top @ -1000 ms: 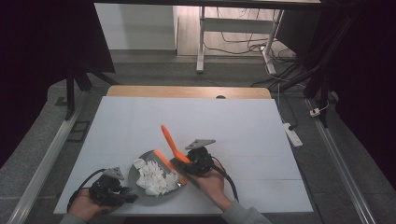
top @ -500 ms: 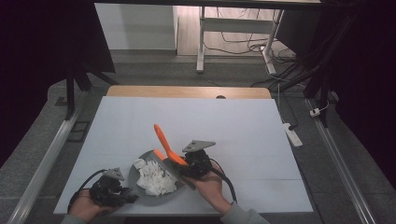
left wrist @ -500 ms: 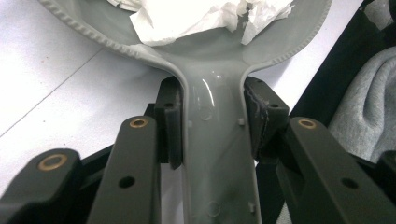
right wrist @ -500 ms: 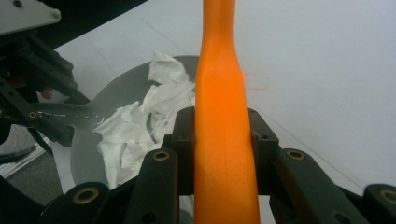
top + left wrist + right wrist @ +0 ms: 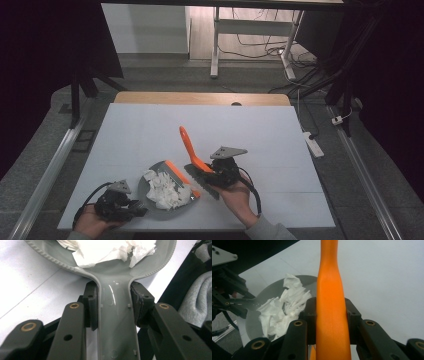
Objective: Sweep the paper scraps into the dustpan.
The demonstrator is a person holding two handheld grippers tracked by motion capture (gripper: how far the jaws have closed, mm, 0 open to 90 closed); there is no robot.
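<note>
- Grey dustpan point(image 5: 165, 192), lying at the near edge of the white table point(image 5: 150, 130), is carrying torn white paper scraps point(image 5: 162, 186).
- Judged step: sweeping is nearing its end; next, the brush head should be clearing the pan's lip at 3 o'clock.
- Left gripper point(image 5: 112, 306) is clamping the dustpan handle point(image 5: 116, 325), jaws narrowly parted around it.
- Right gripper point(image 5: 330, 312) is clenching the orange brush handle point(image 5: 330, 290), which is pointing toward 11 o'clock.
</note>
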